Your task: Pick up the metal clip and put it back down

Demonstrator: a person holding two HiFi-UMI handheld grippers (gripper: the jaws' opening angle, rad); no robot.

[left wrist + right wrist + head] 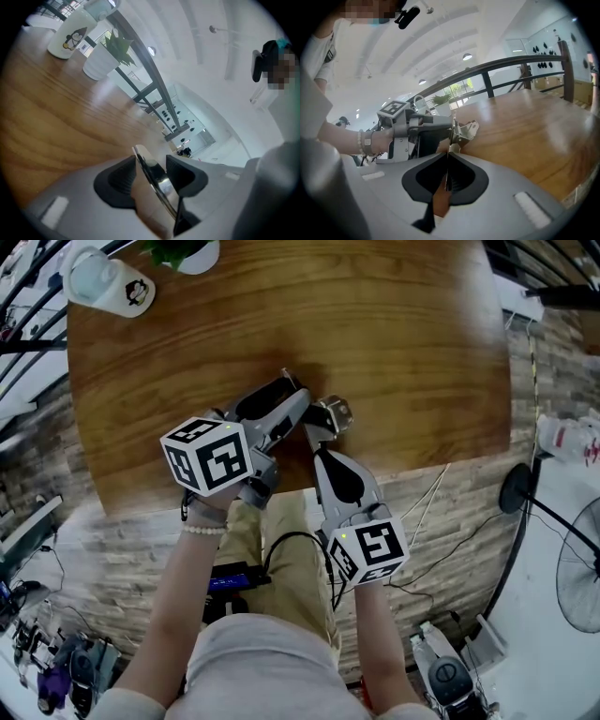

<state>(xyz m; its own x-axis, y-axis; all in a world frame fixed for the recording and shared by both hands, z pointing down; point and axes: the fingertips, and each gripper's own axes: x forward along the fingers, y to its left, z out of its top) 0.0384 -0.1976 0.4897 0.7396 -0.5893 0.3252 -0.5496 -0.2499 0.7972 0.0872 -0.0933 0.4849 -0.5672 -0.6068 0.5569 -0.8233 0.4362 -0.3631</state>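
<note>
Table (394,324) of brown wood fills the upper half of the head view. Over its near edge the left gripper (300,401) and the right gripper (316,437) come together from either side on the metal clip (331,414). Whether the clip touches the wood cannot be told from here. A white penguin mug (111,284) and a white plant pot (192,256) stand at the far left corner, well apart from the clip. A beaded bracelet (204,530) circles the person's left wrist.

In the left gripper view, the dark pads (119,180) of the left gripper (151,169) are pressed onto a flat, shiny leaf of the metal clip (159,183), which stands on edge between them. The penguin mug (70,33) and the plant pot (99,64) sit far up the table (51,122).

In the right gripper view, the right gripper (447,174) has its jaws closed on a thin metal blade of the clip, seen edge-on. The clip's folded body (465,131) sticks out just past the tips, above the table (525,136). Directly opposite, the left gripper (426,127) grips the clip's other side. A dark railing (511,62) runs behind the table.
</note>
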